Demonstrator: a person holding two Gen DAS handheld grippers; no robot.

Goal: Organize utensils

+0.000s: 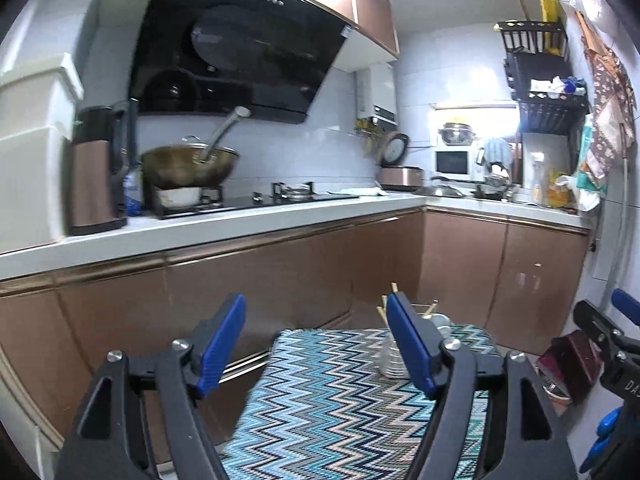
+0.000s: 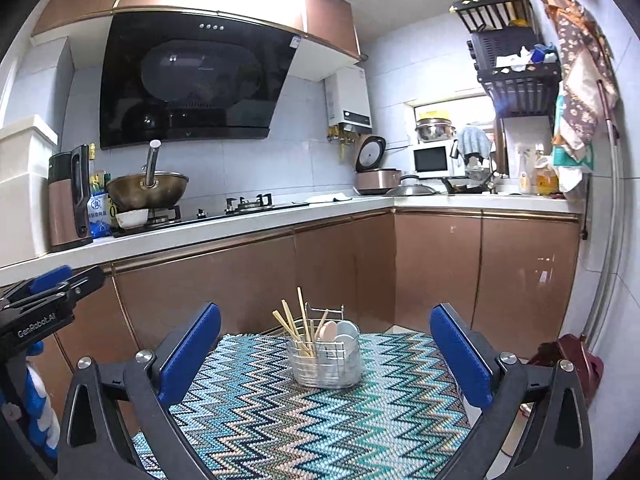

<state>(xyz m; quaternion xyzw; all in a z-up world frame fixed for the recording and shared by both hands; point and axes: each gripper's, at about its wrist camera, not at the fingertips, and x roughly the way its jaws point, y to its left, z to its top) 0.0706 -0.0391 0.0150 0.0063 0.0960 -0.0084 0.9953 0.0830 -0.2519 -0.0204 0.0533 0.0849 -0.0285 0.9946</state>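
Both claws hang spread and empty above a zigzag-woven mat (image 2: 320, 420) in a small kitchen. The right claw (image 2: 326, 354), its blue pads (image 2: 188, 354) set wide on black arms, frames the utensil holder (image 2: 326, 364), which stands upright on the mat just ahead, between the fingers' line and apart from them. The holder is a round, clear ribbed cup with a wire frame; pale wooden chopsticks (image 2: 298, 322) lean out of its left side, and pastel spoons (image 2: 340, 334) sit at its right. The left claw (image 1: 316, 348) is equally open; its right finger (image 1: 410, 346) hides most of the holder (image 1: 390, 362), which sits ahead and to the right. Beyond the mat run glossy copper-brown cabinet doors (image 2: 248, 276) under a white bench (image 2: 240, 232) carrying a kettle (image 2: 68, 200), a wok (image 2: 148, 190) on the hob and a rice cooker (image 2: 378, 178). A black slanted hood (image 2: 192, 80) hangs above.
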